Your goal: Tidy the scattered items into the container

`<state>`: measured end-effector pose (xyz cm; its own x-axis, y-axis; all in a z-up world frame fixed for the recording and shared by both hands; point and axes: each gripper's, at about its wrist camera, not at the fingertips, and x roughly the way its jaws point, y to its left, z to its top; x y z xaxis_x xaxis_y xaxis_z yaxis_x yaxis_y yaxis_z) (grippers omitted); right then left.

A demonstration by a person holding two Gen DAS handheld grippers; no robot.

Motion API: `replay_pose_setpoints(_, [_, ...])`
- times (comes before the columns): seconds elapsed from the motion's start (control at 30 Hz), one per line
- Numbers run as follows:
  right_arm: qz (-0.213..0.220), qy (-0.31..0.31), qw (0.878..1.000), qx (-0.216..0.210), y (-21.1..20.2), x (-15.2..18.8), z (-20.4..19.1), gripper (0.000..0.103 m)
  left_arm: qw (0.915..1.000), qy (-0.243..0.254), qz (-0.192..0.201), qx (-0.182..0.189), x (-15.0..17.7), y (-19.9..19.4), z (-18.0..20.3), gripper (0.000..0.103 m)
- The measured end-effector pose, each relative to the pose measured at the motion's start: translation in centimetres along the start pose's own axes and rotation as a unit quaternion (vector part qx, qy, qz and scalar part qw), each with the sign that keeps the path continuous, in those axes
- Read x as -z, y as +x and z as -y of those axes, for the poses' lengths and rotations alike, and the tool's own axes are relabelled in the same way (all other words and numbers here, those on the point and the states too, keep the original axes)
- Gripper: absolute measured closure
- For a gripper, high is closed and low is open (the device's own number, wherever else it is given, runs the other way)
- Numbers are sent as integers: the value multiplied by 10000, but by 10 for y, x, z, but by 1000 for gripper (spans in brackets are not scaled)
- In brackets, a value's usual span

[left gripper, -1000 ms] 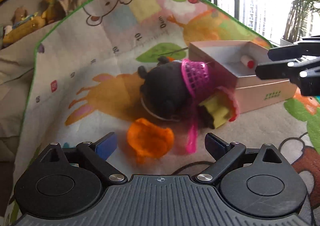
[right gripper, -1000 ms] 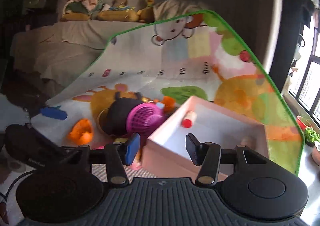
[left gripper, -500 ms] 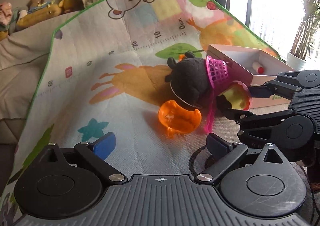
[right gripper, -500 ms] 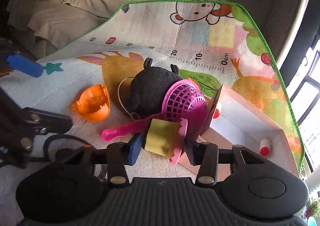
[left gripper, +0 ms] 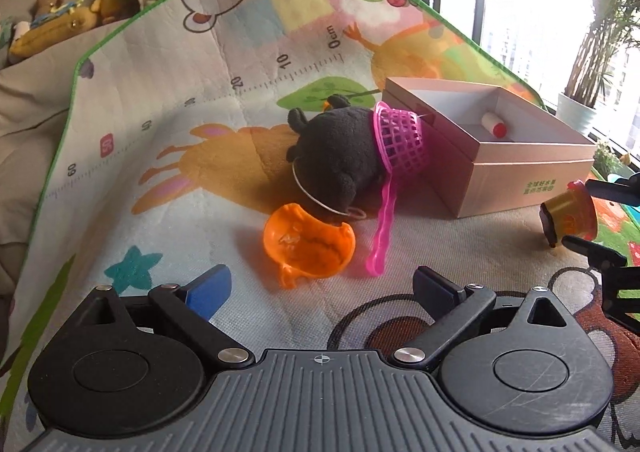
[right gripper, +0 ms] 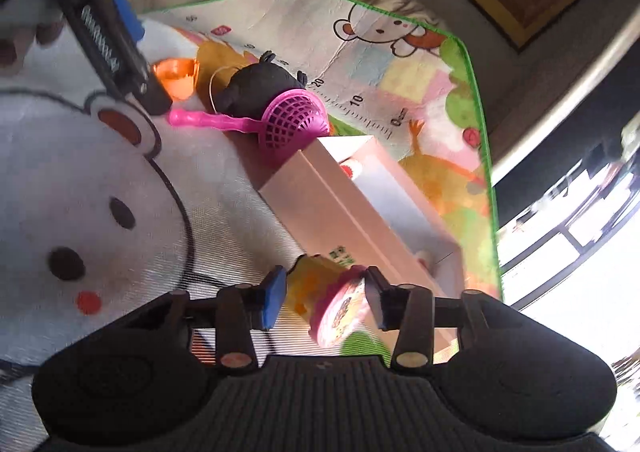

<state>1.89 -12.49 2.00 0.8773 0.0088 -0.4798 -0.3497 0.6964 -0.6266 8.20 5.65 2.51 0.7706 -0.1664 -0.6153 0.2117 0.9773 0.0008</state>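
Pink box (left gripper: 532,168) w/ red-capped tube (left gripper: 493,123) inside; right tongs (right gripper: 326,292) grip yellow tub (right gripper: 324,300), left tongs (left gripper: 320,286) open.

The play mat (left gripper: 248,64) looks like soft printed fabric, matte, creased. The black toy (left gripper: 336,156) at 12 o'clock is fuzzy plush. The pink strainer (left gripper: 400,144) and orange cup (left gripper: 308,240) are glossy translucent plastic. The box (left gripper: 532,184) at 2 o'clock is smooth matte cardboard. The yellow tub (right gripper: 320,292) has shiny plastic walls and a glossy printed pink lid.
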Motion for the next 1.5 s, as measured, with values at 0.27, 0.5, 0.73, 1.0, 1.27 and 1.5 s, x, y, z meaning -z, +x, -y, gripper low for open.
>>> replay_pose_setpoints(0.27, [195,1830,9710,-1526,-7,2,31,46,9998,147,-99,-24,-1,-1,9,3])
replay_pose_setpoints(0.5, [53,2587,9550,-1447,-9,25,46,8,9995,234,177,117,-8,6,5,3])
replay_pose_setpoints(0.73, [-524,3154,9310,-1763,7,44,46,0,9980,612,109,-109,-20,29,5,8])
replay_pose_setpoints(1.0, [-672,3363,9218,-1808,14,46,48,0,9988,466,-5,-119,-20,34,4,37])
replay_pose_setpoints(1.27, [-818,2956,9337,-1850,16,32,46,0,9982,233,-59,543,2,-6,34,41])
replay_pose_setpoints(1.5, [-227,2889,9493,-1215,22,12,58,15,9944,342,-158,986,23,-24,55,41])
